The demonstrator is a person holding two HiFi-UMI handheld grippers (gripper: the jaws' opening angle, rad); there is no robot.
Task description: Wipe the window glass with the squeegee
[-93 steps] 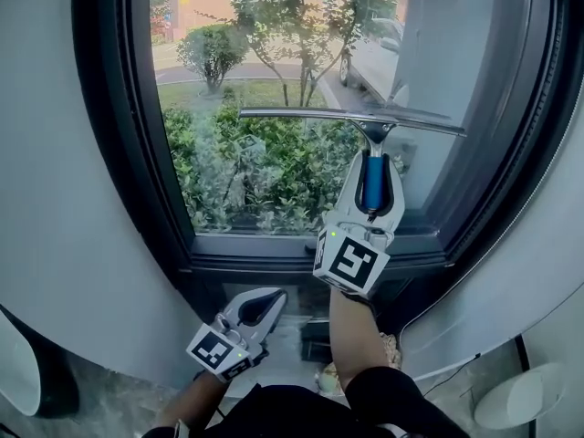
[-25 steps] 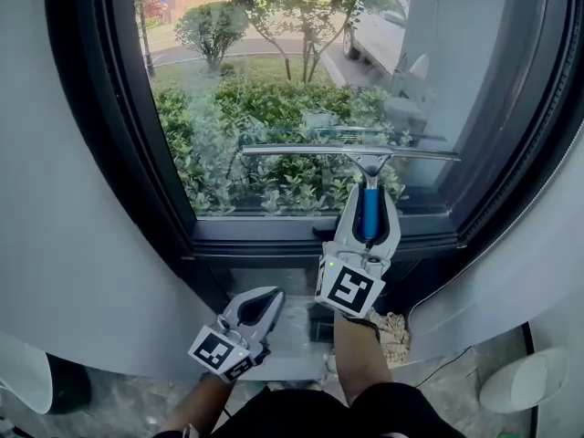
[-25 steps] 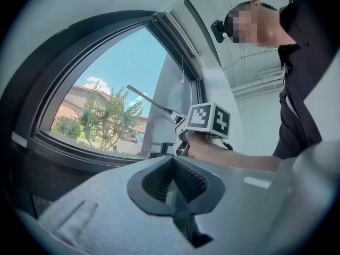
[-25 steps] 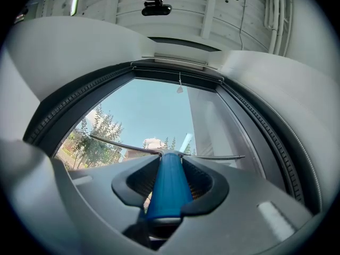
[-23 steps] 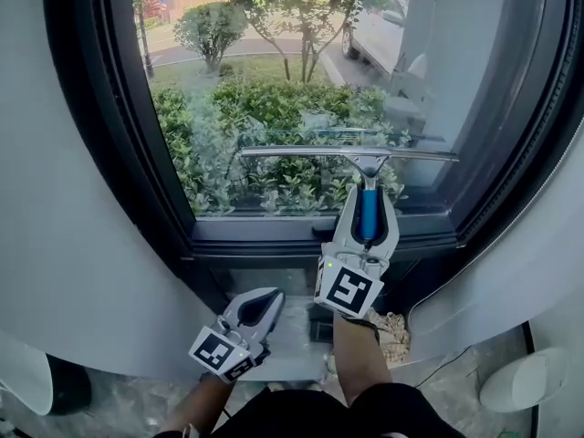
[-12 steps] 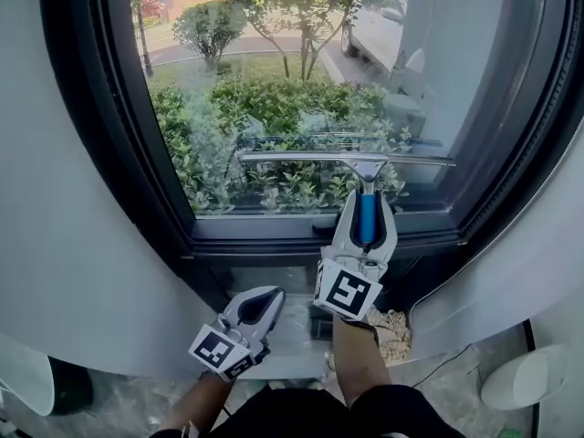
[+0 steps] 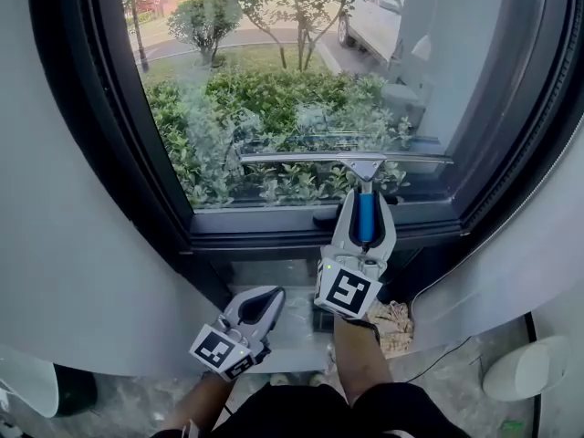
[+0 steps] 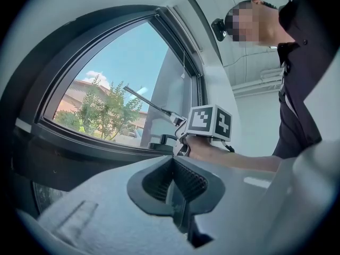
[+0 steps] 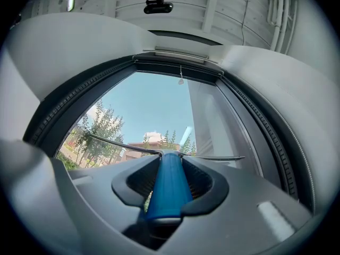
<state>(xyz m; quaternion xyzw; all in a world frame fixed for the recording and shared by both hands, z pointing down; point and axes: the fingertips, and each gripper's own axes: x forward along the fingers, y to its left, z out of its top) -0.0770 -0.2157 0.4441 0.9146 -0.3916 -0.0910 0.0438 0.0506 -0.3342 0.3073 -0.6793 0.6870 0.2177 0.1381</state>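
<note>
The right gripper (image 7: 365,210) is clamped on the squeegee (image 7: 347,159). In the right gripper view the blue handle fills the gap between both jaws and runs straight out toward 12 o'clock. In the head view the handle ends in a metal neck. From there the long thin blade spreads level toward 9 and 3 o'clock, reaching further on the 9 o'clock side. The blade sits low on the window glass (image 7: 274,71), just above the bottom rail of the dark window frame (image 7: 119,144). A faint reflection of the blade shows on the pane right above it. The gripper's marker cube points back toward 6 o'clock, with the person's forearm behind it.

At 7 o'clock from the right gripper, low and well apart from the window, is the left gripper (image 7: 271,297). Its jaws are pressed together with nothing between them, and it points toward 1 o'clock.

Through the pane a green hedge (image 7: 228,117) fills the lower half. A small tree (image 7: 292,7) stands at 12 o'clock and a pale car (image 7: 374,26) at 1 o'clock. White wall (image 7: 64,272) curves round the frame on both sides. A pale crumpled cloth-like thing (image 7: 394,316) lies on the floor at 4 o'clock from the right gripper's cube.
</note>
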